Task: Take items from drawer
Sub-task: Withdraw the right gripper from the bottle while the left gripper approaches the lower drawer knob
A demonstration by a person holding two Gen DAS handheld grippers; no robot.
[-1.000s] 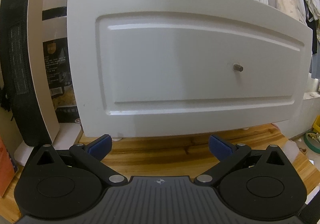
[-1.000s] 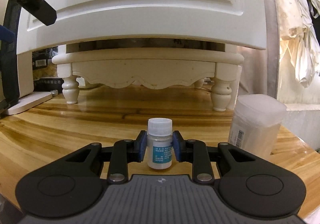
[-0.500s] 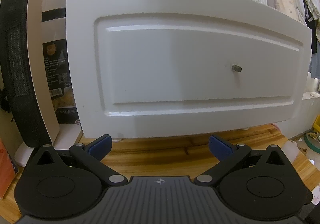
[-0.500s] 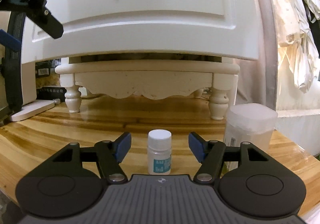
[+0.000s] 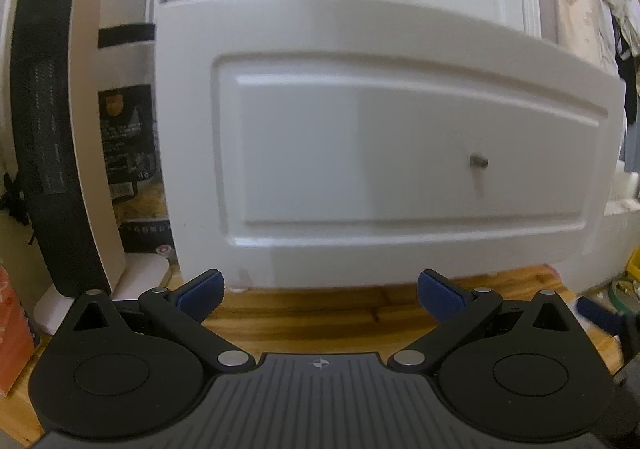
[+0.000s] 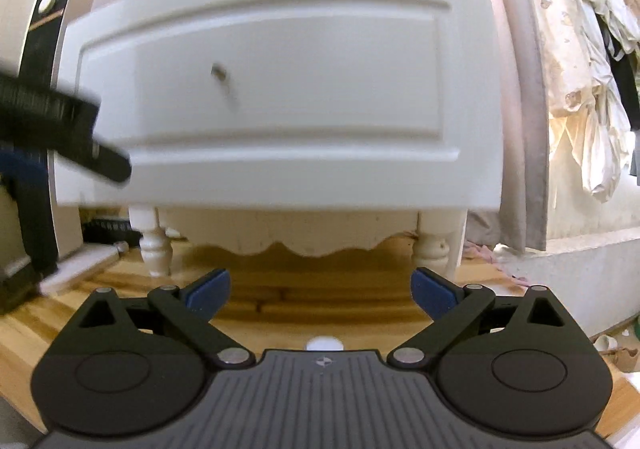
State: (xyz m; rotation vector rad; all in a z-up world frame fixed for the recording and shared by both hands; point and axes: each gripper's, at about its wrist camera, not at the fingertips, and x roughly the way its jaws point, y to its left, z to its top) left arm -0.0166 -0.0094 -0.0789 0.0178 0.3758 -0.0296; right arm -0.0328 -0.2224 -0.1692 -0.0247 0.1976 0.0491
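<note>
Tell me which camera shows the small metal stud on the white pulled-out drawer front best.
Left wrist: the small metal stud sits fairly sharp on the white drawer front. Right wrist shows it smeared by motion blur.

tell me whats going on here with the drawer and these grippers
A person holds two tools before a white nightstand whose lower drawer is pulled out. The left hand-held gripper and right hand-held gripper are both open and empty. A white bottle cap peeks out just below the right one, on the wooden floor.
</note>
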